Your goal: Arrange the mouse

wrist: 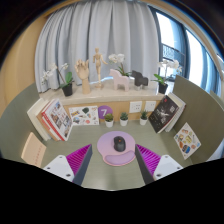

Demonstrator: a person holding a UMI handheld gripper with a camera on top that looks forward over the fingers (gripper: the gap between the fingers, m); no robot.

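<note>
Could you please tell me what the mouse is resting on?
The mouse lies on a round lilac mouse pad on the table, just ahead of the open gripper. The pad's surface directly beneath the mouse is covered, so unseen.

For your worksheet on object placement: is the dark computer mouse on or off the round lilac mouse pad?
On. The dark computer mouse rests on the round lilac mouse pad, just ahead of the open gripper.

A small dark grey computer mouse (119,144) lies flat on a round lilac mouse mat (113,149) (slightly toward its far side), on the tabletop just ahead of the gripper's fingers.
</note>
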